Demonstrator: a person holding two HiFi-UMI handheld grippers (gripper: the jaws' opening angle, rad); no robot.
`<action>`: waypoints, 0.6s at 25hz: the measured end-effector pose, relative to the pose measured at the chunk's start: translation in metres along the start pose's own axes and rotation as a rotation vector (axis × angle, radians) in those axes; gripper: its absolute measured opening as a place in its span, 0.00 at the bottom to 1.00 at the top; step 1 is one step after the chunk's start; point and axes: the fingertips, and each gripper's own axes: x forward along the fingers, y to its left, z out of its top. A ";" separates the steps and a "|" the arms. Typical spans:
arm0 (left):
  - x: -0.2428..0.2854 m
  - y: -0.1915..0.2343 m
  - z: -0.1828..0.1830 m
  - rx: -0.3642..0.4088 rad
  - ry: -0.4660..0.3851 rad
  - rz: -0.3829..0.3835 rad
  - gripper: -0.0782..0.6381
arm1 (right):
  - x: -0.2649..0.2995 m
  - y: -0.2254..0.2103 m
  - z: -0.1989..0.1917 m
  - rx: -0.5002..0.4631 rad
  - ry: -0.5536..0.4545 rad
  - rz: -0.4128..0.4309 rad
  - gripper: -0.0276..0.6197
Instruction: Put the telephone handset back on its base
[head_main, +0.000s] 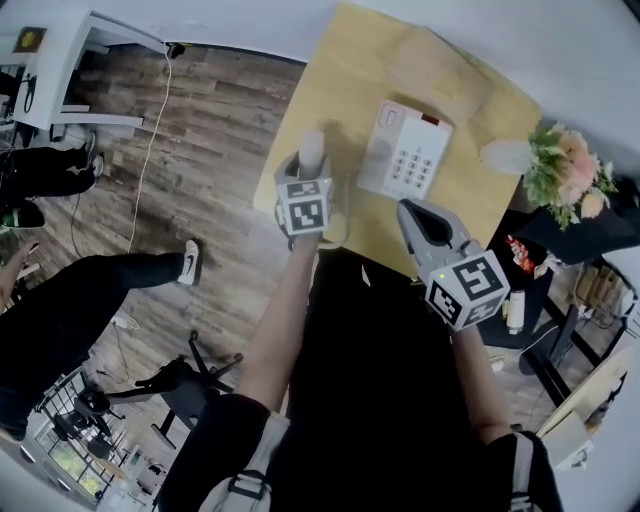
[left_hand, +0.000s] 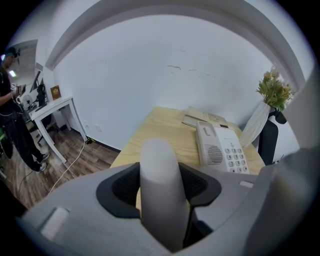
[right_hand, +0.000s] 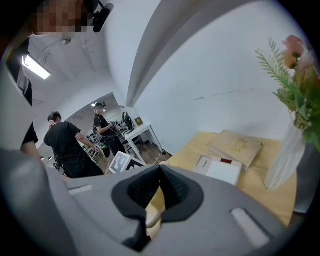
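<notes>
The white telephone handset (head_main: 312, 150) stands upright between the jaws of my left gripper (head_main: 311, 168), above the table's left edge. In the left gripper view the handset (left_hand: 159, 185) fills the gap between the black pads, so that gripper is shut on it. The white telephone base (head_main: 405, 150), with its keypad, lies on the wooden table (head_main: 350, 60) to the right of the handset; its cradle (left_hand: 206, 131) is bare. My right gripper (head_main: 418, 215) hovers near the table's front edge, below the base (right_hand: 220, 170). Its jaws touch with nothing between them.
A light wooden board (head_main: 440, 70) lies behind the base. A white vase with flowers (head_main: 565, 165) stands at the table's right end. A coiled cord (right_hand: 151, 220) shows below the right jaws. People stand on the wooden floor (head_main: 200, 130) to the left, near a white desk (left_hand: 52, 107).
</notes>
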 end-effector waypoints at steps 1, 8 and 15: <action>-0.006 -0.002 0.002 -0.005 -0.004 -0.003 0.44 | -0.002 0.001 0.000 -0.001 -0.006 0.004 0.05; -0.034 -0.025 0.010 0.020 -0.018 -0.026 0.44 | -0.022 0.001 0.004 -0.003 -0.050 0.008 0.05; -0.043 -0.057 0.022 0.046 -0.033 -0.076 0.44 | -0.050 -0.013 0.003 0.014 -0.091 -0.033 0.05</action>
